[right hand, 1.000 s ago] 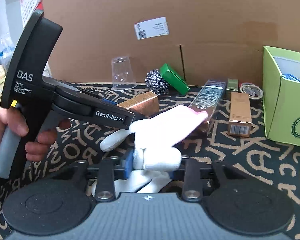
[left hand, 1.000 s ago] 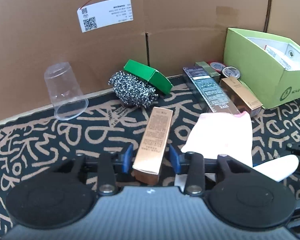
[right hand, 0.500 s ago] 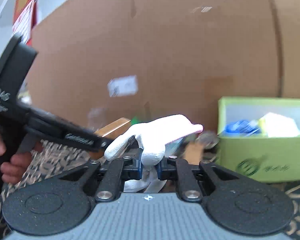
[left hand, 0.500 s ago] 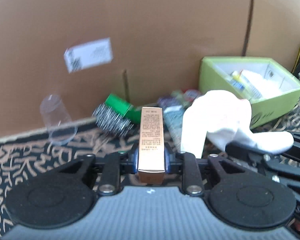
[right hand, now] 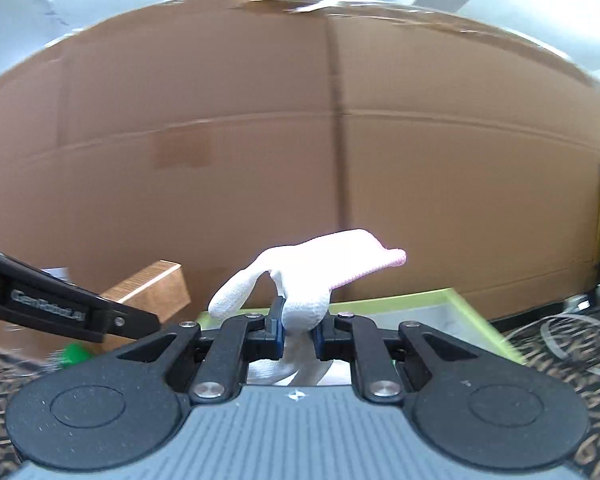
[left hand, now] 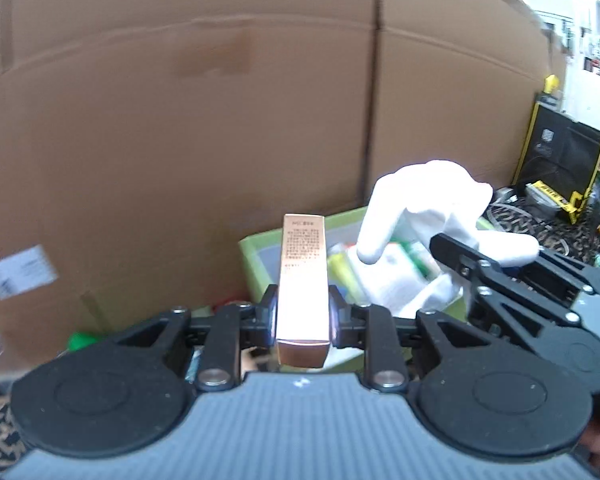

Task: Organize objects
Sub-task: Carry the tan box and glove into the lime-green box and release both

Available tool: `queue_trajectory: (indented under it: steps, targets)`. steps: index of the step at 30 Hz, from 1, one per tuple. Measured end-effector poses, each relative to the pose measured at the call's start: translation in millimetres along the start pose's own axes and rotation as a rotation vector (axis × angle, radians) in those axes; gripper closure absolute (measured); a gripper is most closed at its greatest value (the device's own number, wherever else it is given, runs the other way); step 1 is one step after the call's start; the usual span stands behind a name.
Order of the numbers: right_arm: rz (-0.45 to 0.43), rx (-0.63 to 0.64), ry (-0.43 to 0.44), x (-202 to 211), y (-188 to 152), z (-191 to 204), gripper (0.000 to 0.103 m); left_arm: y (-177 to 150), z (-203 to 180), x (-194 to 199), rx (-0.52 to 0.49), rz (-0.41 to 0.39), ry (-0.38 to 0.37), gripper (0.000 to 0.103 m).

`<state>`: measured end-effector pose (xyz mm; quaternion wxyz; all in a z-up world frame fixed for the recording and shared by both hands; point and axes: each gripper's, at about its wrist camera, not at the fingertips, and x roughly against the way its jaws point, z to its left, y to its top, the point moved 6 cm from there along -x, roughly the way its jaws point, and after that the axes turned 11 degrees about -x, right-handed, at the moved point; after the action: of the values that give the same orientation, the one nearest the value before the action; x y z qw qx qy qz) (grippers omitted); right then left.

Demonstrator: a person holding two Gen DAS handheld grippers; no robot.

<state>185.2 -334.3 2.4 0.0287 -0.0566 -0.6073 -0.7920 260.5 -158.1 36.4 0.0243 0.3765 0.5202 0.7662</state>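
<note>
My left gripper is shut on a long copper-gold carton, held in the air and pointing toward the lime-green box. The same carton shows at the left of the right wrist view. My right gripper is shut on a white glove with a pink cuff, lifted in front of the green box. In the left wrist view that glove hangs over the box, with the right gripper's black frame beside it. Several packets lie inside the box.
A tall cardboard wall stands behind everything, with a white label low on the left. The patterned dark mat covers the table. A green item sits low left. Yellow-and-black equipment stands at the far right.
Both grippers rose off the mat and swung right toward the green box, carrying the carton and the glove. The left jaws closed onto the carton. The cup and scourer left view.
</note>
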Motion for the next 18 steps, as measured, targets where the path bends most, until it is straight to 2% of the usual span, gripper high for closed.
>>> queue_trajectory:
  steps: [5, 10, 11, 12, 13, 14, 15, 16, 18]
  targets:
    - [-0.010, -0.004, -0.087, -22.0, 8.9, -35.1, 0.087, 20.8, -24.0, -31.6, -0.010, -0.006, -0.029, 0.079]
    - [0.010, 0.003, -0.128, -41.8, 6.5, -58.1, 0.086, 20.2, -36.6, -73.7, -0.002, 0.037, -0.038, 0.079]
    - [0.039, 0.008, -0.137, -52.4, 0.0, -59.0, 0.077, 19.3, -37.3, -81.5, -0.018, 0.046, -0.033, 0.079]
    - [0.075, 0.015, -0.159, -59.8, -7.8, -63.4, 0.062, 14.4, -36.2, -85.9, -0.034, 0.048, -0.031, 0.076]
    - [0.105, 0.024, -0.191, -65.2, -15.8, -67.6, 0.053, 10.9, -36.5, -90.3, -0.043, 0.049, -0.029, 0.060]
    - [0.125, 0.044, -0.224, -68.0, -22.1, -70.5, 0.042, 6.9, -35.0, -91.7, -0.038, 0.045, -0.017, 0.050]
    - [0.124, 0.072, -0.248, -68.1, -25.7, -71.4, 0.040, 3.4, -32.8, -90.9, -0.029, 0.027, -0.006, 0.035]
    - [0.110, 0.102, -0.266, -67.0, -26.6, -70.6, 0.039, 1.5, -32.1, -89.9, -0.026, 0.007, 0.001, 0.030]
    - [0.072, 0.140, -0.281, -62.3, -24.5, -67.6, 0.027, -1.2, -30.9, -87.9, -0.036, -0.008, 0.004, 0.029]
